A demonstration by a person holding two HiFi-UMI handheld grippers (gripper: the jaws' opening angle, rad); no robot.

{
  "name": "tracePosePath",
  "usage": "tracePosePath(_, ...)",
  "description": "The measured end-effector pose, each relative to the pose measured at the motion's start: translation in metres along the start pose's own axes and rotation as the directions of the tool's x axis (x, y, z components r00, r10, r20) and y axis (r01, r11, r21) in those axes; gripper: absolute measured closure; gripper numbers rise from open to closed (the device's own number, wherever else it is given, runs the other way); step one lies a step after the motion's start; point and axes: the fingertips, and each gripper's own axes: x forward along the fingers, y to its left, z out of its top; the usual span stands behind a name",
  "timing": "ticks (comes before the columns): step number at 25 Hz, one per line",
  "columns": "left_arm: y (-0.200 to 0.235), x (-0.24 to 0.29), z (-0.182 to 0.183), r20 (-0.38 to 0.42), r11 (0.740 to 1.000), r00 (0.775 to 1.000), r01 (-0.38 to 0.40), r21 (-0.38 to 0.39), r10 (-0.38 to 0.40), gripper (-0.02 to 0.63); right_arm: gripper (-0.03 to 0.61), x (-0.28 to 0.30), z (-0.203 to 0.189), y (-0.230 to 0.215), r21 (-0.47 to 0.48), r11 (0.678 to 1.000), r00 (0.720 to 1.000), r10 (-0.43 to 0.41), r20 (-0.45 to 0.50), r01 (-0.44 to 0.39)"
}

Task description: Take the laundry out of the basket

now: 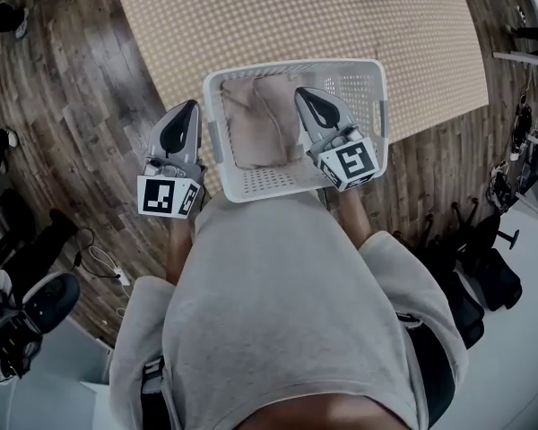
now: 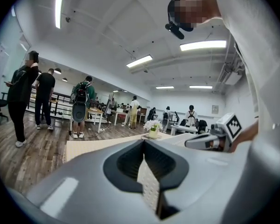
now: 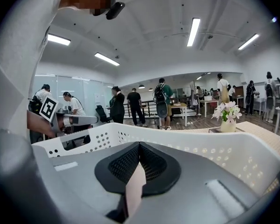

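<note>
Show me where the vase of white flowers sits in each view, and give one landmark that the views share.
Head view: not in it.
Left gripper view: the vase of flowers is at centre, at the far end of the table.
Right gripper view: right side, mid height.
Shared landmark: the tan table, seen in all three views.

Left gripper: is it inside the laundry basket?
No, the left gripper sits outside the left wall of the white laundry basket, while the beige laundry lies inside.
</note>
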Motion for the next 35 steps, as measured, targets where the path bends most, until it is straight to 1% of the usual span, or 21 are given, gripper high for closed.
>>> tracePosePath(4,0.006,0.001,-0.01,-0.011,1.0,1.0,0.0,-0.021,0.0,0.603,0.578,0.009,-0.017,0.003,-0.02,1.0,0.999,0.01,-0.053,-0.011)
tracePosePath(7,0.008,0.002,-0.011,-0.009,1.0,1.0,-0.003,-0.025,0.003,0.603,0.578,0.01,-0.02,0.0,-0.025,1.0,0.998,0.003,-0.068,-0.005)
tracePosePath(9,0.007,0.001,-0.009,-0.005,1.0,1.0,-0.004,-0.024,0.004,0.603,0.578,0.01,-0.021,-0.001,-0.044,0.999,0.997,0.0,-0.081,-0.004)
tracePosePath(10,0.007,0.0,-0.009,-0.004,1.0,1.0,-0.005,-0.023,0.004,0.603,0.578,0.01,-0.023,0.0,-0.072,0.997,0.995,-0.001,-0.096,-0.006)
tracePosePath(11,0.007,-0.001,-0.009,-0.002,1.0,1.0,-0.005,-0.023,0.005,0.603,0.578,0.01,-0.027,0.002,-0.121,0.993,0.993,-0.001,-0.122,-0.013)
tracePosePath(12,0.007,-0.003,-0.009,-0.001,1.0,1.0,-0.006,-0.024,0.006,0.603,0.578,0.011,-0.032,0.005,-0.188,0.982,0.987,-0.001,-0.159,-0.029)
tracePosePath(14,0.008,-0.005,-0.009,0.003,1.0,1.0,-0.01,-0.026,0.01,0.603,0.578,0.014,-0.045,0.011,-0.317,0.945,0.97,-0.001,-0.242,-0.078)
tracePosePath(15,0.009,-0.005,-0.009,0.005,1.0,1.0,-0.011,-0.026,0.011,0.603,0.577,0.016,-0.05,0.013,-0.348,0.932,0.962,-0.001,-0.272,-0.097)
tracePosePath(16,0.009,-0.006,-0.008,0.007,1.0,1.0,-0.012,-0.026,0.012,0.603,0.577,0.017,-0.053,0.015,-0.355,0.929,0.956,0.001,-0.293,-0.11)
tracePosePath(17,0.008,-0.006,-0.007,0.01,1.0,1.0,-0.012,-0.025,0.012,0.603,0.575,0.018,-0.056,0.016,-0.348,0.93,0.95,0.006,-0.311,-0.12)
tracePosePath(18,0.008,-0.007,-0.006,0.013,1.0,1.0,-0.012,-0.025,0.012,0.603,0.559,0.019,-0.06,0.017,-0.337,0.932,0.943,0.013,-0.332,-0.132)
tracePosePath(19,0.008,-0.007,-0.005,0.015,1.0,1.0,-0.012,-0.026,0.012,0.603,0.521,0.02,-0.065,0.019,-0.324,0.934,0.933,0.024,-0.359,-0.148)
tracePosePath(20,0.008,-0.007,-0.004,0.017,1.0,1.0,-0.011,-0.026,0.011,0.603,0.464,0.022,-0.07,0.021,-0.31,0.936,0.92,0.036,-0.389,-0.168)
tracePosePath(21,0.007,-0.008,-0.004,0.019,1.0,1.0,-0.01,-0.026,0.011,0.603,0.382,0.023,-0.076,0.022,-0.297,0.937,0.907,0.047,-0.419,-0.185)
tracePosePath(22,0.007,-0.008,-0.004,0.021,1.0,1.0,-0.009,-0.026,0.01,0.603,0.32,0.024,-0.082,0.023,-0.287,0.937,0.894,0.053,-0.444,-0.198)
tracePosePath(24,0.007,-0.009,-0.003,0.024,1.0,1.0,-0.008,-0.028,0.009,0.603,0.228,0.027,-0.094,0.023,-0.262,0.939,0.871,0.071,-0.487,-0.223)
tracePosePath(26,0.007,-0.009,-0.003,0.028,1.0,1.0,-0.009,-0.03,0.01,0.603,0.129,0.033,-0.107,0.023,-0.214,0.943,0.841,0.108,-0.531,-0.256)
tracePosePath(29,0.008,-0.011,-0.002,0.034,0.999,0.999,-0.012,-0.031,0.013,0.603,0.058,0.042,-0.124,0.021,-0.145,0.947,0.797,0.151,-0.585,-0.286)
tracePosePath(32,0.009,-0.012,-0.002,0.04,0.999,0.999,-0.015,-0.034,0.017,0.603,0.031,0.048,-0.144,0.019,-0.115,0.945,0.752,0.167,-0.638,-0.307)
tracePosePath(35,0.011,-0.014,-0.003,0.039,0.999,0.999,-0.023,-0.036,0.024,0.603,0.023,0.057,-0.158,0.022,-0.104,0.936,0.729,0.189,-0.658,-0.337)
